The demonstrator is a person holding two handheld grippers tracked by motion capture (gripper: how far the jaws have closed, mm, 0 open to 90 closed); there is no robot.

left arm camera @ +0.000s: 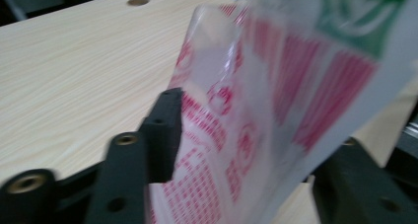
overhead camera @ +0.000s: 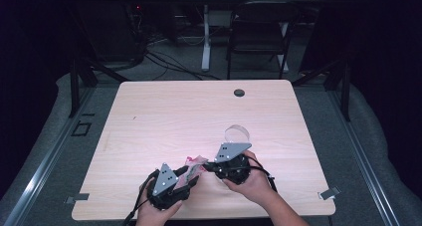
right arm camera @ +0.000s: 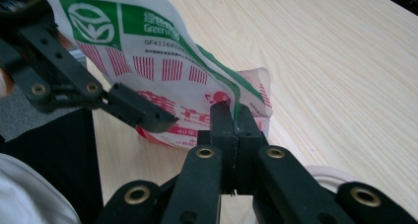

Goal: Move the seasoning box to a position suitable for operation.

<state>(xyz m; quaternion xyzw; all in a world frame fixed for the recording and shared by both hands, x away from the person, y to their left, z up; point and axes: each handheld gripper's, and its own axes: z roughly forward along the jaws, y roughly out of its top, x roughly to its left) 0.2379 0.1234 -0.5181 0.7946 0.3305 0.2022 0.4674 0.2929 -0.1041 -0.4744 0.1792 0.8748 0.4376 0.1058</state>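
Observation:
A thin plastic bag (overhead camera: 196, 165) printed in red, white and green hangs just above the near part of the table between my two grippers. The right gripper (right arm camera: 232, 110) is shut, pinching the bag's (right arm camera: 148, 51) lower edge near a corner. The left gripper (left arm camera: 256, 135) holds its jaws wide apart, with the bag's (left arm camera: 256, 86) sheet hanging loosely between them and brushing one jaw. In the high view the left gripper (overhead camera: 191, 178) points right and up towards the right gripper (overhead camera: 208, 167), their tips close together at the bag.
A clear round lid or cup (overhead camera: 237, 134) lies on the light wooden table (overhead camera: 189, 111) just beyond the right gripper. A dark grommet (overhead camera: 239, 92) sits near the far edge. A folding chair (overhead camera: 259, 32) and cables stand behind the table.

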